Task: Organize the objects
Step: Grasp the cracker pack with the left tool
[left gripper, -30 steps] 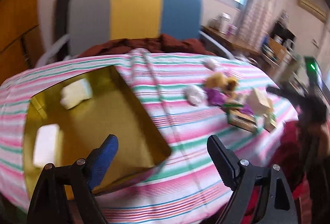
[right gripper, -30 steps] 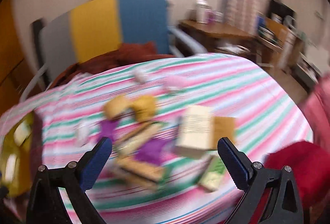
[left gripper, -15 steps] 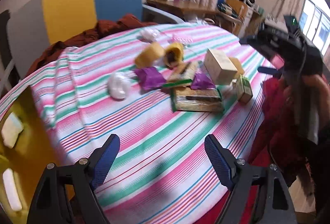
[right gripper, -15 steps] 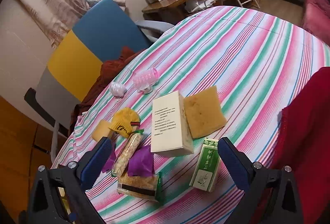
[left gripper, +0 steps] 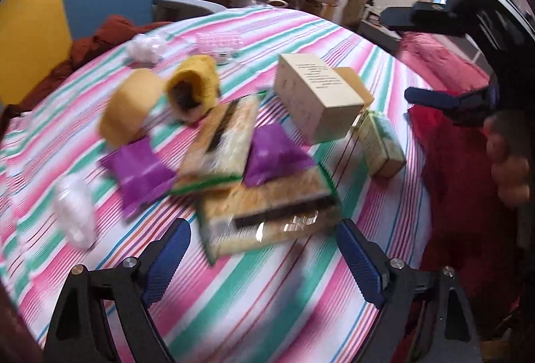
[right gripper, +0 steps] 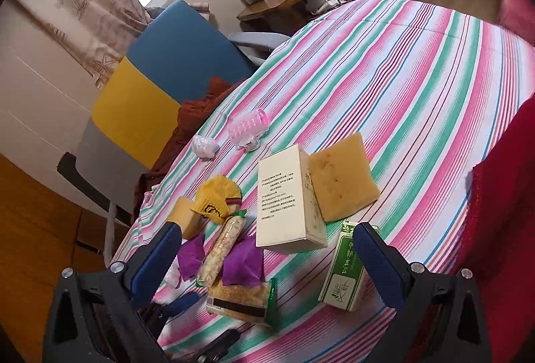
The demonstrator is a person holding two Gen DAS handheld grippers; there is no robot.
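Both claws hang spread apart and empty above the striped tabletop (right gripper: 418,69). The cream box (right gripper: 287,196) lies mid-pile, its printed face up, the small text unreadable. Touching its right side is a yellow sponge (right gripper: 341,175); just in front, the green carton (right gripper: 344,272) bears pale characters. Left claw (left gripper: 264,259) hovers over the cracker packet (left gripper: 267,212); right claw (right gripper: 271,266) hovers near the carton.

Bare striped pink-and-green tablecloth (right gripper: 418,69) lies open beyond the cream cardboard box (right gripper: 287,199). Left of the box, purple foil packets (left gripper: 277,155) and cracker packs (left gripper: 267,216) crowd together, touching.
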